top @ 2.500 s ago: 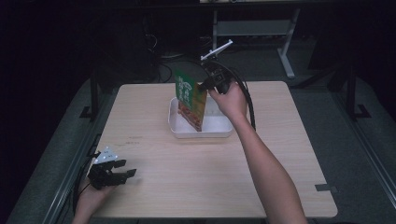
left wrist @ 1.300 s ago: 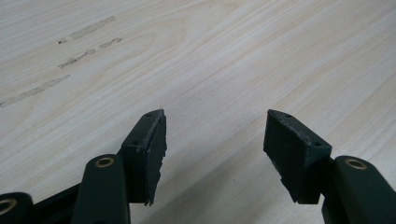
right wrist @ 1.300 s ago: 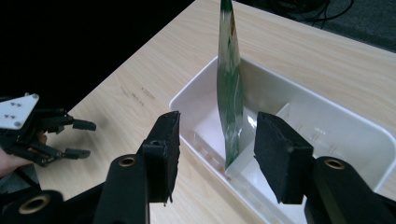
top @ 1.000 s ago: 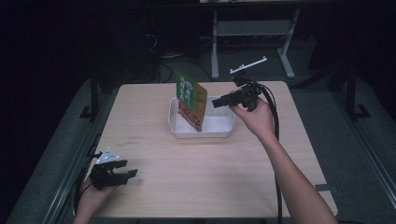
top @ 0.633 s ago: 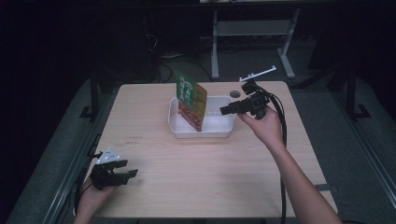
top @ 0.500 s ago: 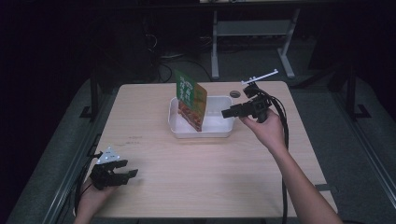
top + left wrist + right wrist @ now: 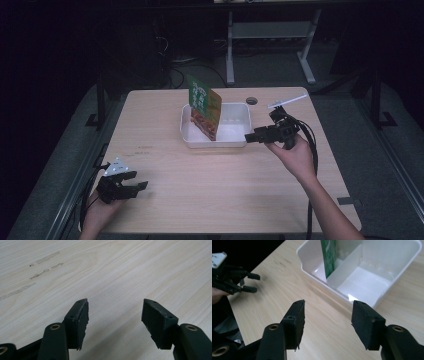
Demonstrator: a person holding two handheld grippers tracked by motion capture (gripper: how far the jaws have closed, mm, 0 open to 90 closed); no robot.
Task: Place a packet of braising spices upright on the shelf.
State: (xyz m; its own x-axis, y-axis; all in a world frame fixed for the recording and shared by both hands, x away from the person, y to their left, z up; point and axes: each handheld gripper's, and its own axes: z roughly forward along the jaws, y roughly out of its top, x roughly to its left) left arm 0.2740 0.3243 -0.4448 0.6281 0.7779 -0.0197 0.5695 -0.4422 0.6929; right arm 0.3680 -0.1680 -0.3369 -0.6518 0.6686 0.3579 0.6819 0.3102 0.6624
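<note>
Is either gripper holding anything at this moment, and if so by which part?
Nothing is held. The right gripper has been opening, with nothing between its fingers; the packet stands in the tray. The left gripper is open over bare table.

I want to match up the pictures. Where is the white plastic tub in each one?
High view: white plastic tub sits mid-table, centre.
Left gripper view: bare wooden table.
Right gripper view: tub at top right, beyond the jaws.
Shared landmark: green and orange packet standing in its left compartment.

Left tool (image 7: 131,187) rests near-left, jaws apart and empty; right tool (image 7: 251,137), far-right, jaws just opening, empty.
</note>
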